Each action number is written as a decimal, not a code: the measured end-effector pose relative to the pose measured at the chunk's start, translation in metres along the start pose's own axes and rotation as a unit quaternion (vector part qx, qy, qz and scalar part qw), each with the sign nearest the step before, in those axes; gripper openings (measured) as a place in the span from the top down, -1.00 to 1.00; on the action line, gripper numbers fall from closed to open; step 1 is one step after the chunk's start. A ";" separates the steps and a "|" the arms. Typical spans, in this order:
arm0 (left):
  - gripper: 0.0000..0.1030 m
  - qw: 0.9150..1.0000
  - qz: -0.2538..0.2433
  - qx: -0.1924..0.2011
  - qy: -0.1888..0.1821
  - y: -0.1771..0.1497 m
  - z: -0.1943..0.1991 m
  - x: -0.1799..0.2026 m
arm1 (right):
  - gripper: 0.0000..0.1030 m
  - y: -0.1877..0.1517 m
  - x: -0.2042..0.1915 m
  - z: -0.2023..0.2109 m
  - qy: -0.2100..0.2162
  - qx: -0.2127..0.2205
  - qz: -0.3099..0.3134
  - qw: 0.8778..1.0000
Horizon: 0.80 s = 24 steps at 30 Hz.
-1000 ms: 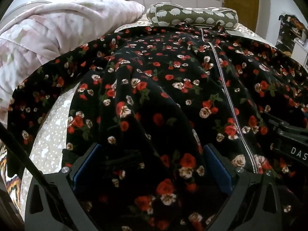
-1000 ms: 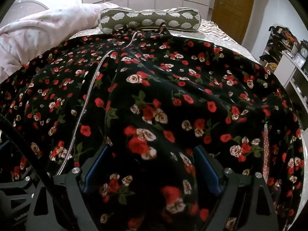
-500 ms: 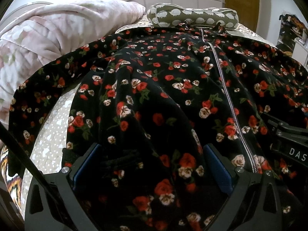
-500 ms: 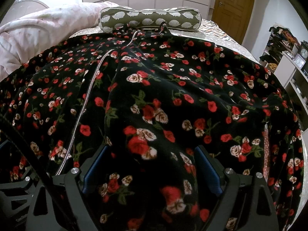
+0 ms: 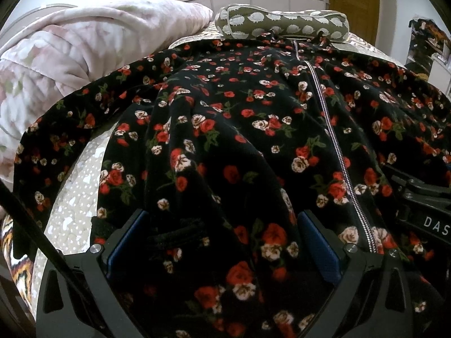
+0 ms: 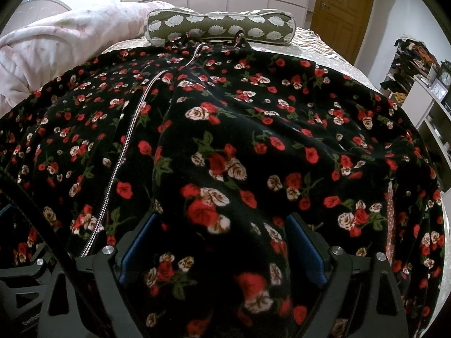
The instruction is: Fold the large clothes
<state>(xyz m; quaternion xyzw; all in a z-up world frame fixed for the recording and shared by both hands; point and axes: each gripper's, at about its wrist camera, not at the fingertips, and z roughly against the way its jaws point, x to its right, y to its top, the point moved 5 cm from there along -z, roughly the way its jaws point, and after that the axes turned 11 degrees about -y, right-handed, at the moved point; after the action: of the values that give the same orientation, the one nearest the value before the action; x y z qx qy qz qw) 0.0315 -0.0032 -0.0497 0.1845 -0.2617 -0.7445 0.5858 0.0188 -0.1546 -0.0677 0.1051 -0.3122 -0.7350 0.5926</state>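
Observation:
A large black garment point(image 5: 239, 112) printed with red and cream roses lies spread over the bed, its silver zipper point(image 5: 332, 135) running away from me. My left gripper point(image 5: 220, 219) stands open at the near hem, the fabric bunched up between its wide-apart blue pads point(image 5: 315, 248). In the right wrist view the same garment point(image 6: 253, 140) and zipper point(image 6: 126, 140) fill the frame. My right gripper point(image 6: 222, 219) is open too, with cloth heaped between its pads point(image 6: 135, 248). The two grippers sit side by side near the zipper's lower end.
A rolled pink quilt point(image 5: 70, 56) lies along the left of the bed. A green hedgehog-print bolster point(image 6: 220, 26) sits at the far end. Dotted bed sheet point(image 5: 76, 197) shows at the left. A wooden door point(image 6: 344, 8) and cluttered shelves point(image 6: 422, 90) are to the right.

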 end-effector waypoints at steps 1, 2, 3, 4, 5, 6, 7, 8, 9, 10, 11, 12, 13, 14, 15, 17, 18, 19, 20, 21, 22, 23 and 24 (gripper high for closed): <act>-1.00 1.000 0.000 0.000 0.000 0.000 0.000 0.001 | -0.83 0.000 0.000 0.000 0.001 -0.001 0.000 1.000; -1.00 1.000 0.001 -0.001 0.000 0.001 -0.001 0.001 | -0.84 -0.001 0.001 0.000 0.002 -0.002 0.001 1.000; -1.00 1.000 0.000 -0.001 0.001 0.001 -0.001 0.001 | -0.84 -0.002 0.002 0.001 0.003 -0.002 0.001 1.000; -1.00 1.000 -0.001 -0.001 0.002 0.000 -0.001 0.001 | -0.85 -0.003 0.000 -0.004 0.003 -0.004 0.002 1.000; -1.00 1.000 -0.001 -0.002 0.002 0.001 -0.002 0.001 | -0.85 -0.003 0.000 -0.004 0.004 -0.004 0.002 1.000; -1.00 1.000 -0.001 -0.002 0.002 0.001 -0.002 0.001 | -0.86 -0.004 0.001 -0.004 0.004 -0.005 0.003 1.000; -1.00 1.000 -0.001 -0.002 0.002 0.001 -0.002 0.001 | -0.86 -0.004 0.001 -0.004 0.004 -0.005 0.003 1.000; -1.00 1.000 -0.001 -0.002 0.002 0.001 -0.002 0.001 | -0.87 -0.003 0.001 -0.004 0.004 -0.006 0.004 1.000; -1.00 1.000 -0.001 -0.002 0.001 0.001 -0.003 0.001 | -0.88 -0.003 0.001 -0.003 0.003 -0.007 0.005 1.000; -1.00 1.000 -0.001 -0.002 0.001 0.001 -0.002 0.001 | -0.89 -0.003 0.001 -0.003 0.003 -0.008 0.006 1.000; -1.00 1.000 -0.001 -0.002 0.001 0.001 -0.003 0.001 | -0.89 -0.002 0.000 -0.003 0.003 -0.009 0.007 1.000; -1.00 1.000 -0.001 -0.002 0.001 0.000 -0.002 0.001 | -0.90 -0.002 0.000 -0.003 0.004 -0.010 0.007 1.000; -1.00 1.000 -0.001 -0.002 0.001 0.000 -0.003 0.001 | -0.92 -0.002 0.001 -0.003 0.007 -0.012 0.006 1.000; -1.00 1.000 -0.001 -0.002 0.001 0.000 -0.003 0.000 | -0.94 -0.001 0.001 -0.004 0.010 -0.015 0.005 1.000; -1.00 1.000 -0.001 -0.002 0.001 0.000 -0.003 0.000 | -0.98 -0.001 0.002 -0.006 0.016 -0.020 0.004 1.000; -1.00 1.000 -0.001 0.000 0.001 0.001 -0.003 0.001 | -1.00 0.002 0.002 -0.011 0.020 -0.030 0.003 0.999; -1.00 1.000 0.000 0.000 0.001 0.002 -0.004 0.001 | -1.00 0.002 0.001 -0.011 0.020 -0.032 0.003 0.999; -1.00 1.000 0.001 0.000 -0.001 0.003 -0.003 0.001 | -1.00 0.003 0.000 -0.012 0.017 -0.032 0.003 0.999; -1.00 1.000 0.003 -0.001 -0.005 0.004 -0.002 0.000 | -1.00 0.003 0.000 -0.012 0.016 -0.033 0.005 0.999; -0.95 1.000 0.005 -0.003 -0.014 0.006 0.001 0.000 | -1.00 0.003 0.000 -0.012 0.017 -0.033 0.005 0.999; -0.90 1.000 0.009 -0.004 -0.026 0.007 0.006 -0.001 | -1.00 0.003 0.000 -0.012 0.019 -0.033 0.005 0.999; -0.81 0.999 0.014 -0.003 -0.045 0.009 0.014 -0.003 | -1.00 0.003 0.001 -0.012 0.020 -0.035 0.006 0.999; -0.78 0.998 0.021 0.000 -0.062 0.011 0.024 -0.005 | -1.00 0.003 0.000 -0.012 0.020 -0.035 0.007 0.999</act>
<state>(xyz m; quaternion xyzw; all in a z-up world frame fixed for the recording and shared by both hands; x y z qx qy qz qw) 0.0277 0.0036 -0.0240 0.1326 -0.3014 -0.7420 0.5840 0.0273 -0.1593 -0.0751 0.0967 -0.2746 -0.7391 0.6075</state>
